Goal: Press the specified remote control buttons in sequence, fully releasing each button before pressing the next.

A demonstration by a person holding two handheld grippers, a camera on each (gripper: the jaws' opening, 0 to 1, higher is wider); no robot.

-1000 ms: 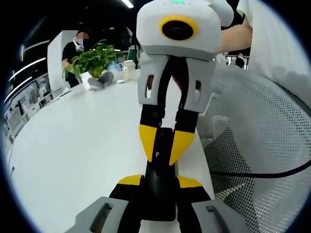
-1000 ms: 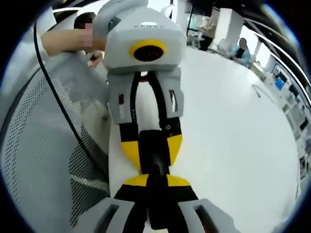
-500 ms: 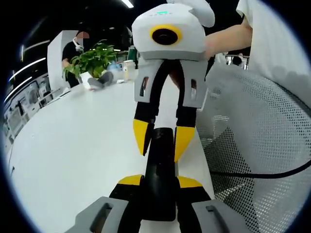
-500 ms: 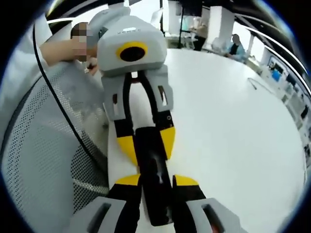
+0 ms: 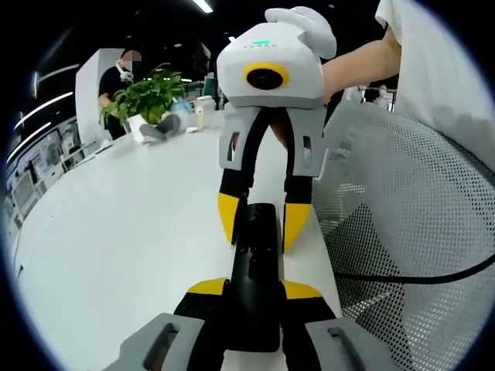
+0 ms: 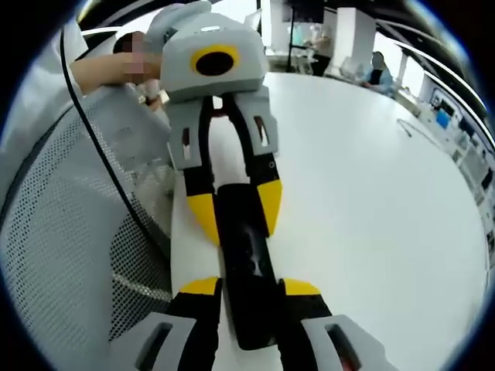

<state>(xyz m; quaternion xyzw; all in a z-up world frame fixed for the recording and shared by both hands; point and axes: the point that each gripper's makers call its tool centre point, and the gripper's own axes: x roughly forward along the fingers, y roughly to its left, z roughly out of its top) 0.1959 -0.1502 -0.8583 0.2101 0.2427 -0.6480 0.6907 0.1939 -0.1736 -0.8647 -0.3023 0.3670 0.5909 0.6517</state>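
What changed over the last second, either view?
The right tongs opened: their yellow tips spread off the black remote and now flank one end of it with gaps. The left tongs stayed clamped on the remote's other end. The remote kept its place over the white table.

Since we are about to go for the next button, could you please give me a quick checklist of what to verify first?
1. Left gripper shut on the remote: ok.
2. Right gripper released, its jaws apart on either side of the remote's far end: ok.
3. Remote in sight in both gripper views: ok.
4. Next button identified: cannot tell, the remote's face is too dark.
5. Remote resting on the white table: cannot tell.
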